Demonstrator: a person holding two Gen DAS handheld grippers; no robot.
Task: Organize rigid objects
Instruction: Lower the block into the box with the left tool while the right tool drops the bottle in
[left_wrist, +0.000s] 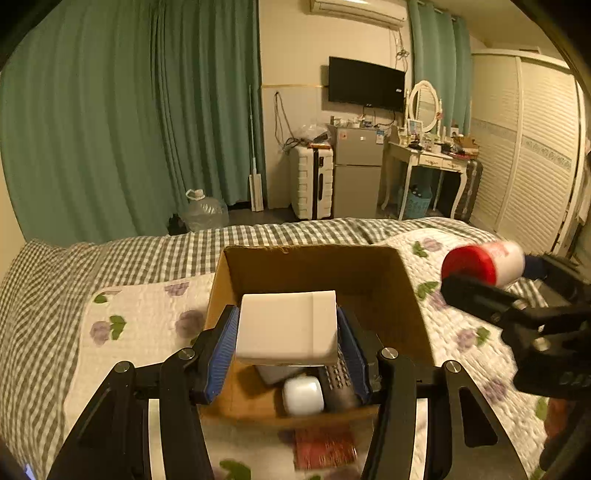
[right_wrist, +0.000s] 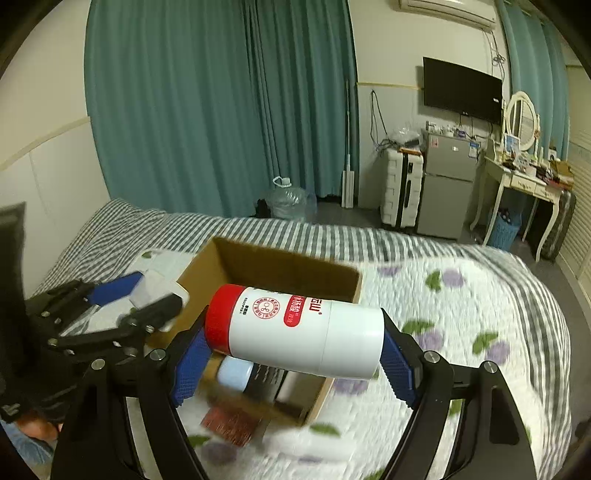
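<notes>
An open cardboard box stands on the bed. My left gripper is shut on a white rectangular box and holds it over the cardboard box; it also shows at the left of the right wrist view. My right gripper is shut on a white bottle with a red cap, held sideways above the box's near right corner. The bottle shows in the left wrist view to the right of the box. Inside the box lie a small white jar and dark items.
A floral quilt over a checked blanket covers the bed. A red flat item lies on the quilt in front of the box. Beyond the bed are curtains, a water jug, a suitcase, a fridge and a dressing table.
</notes>
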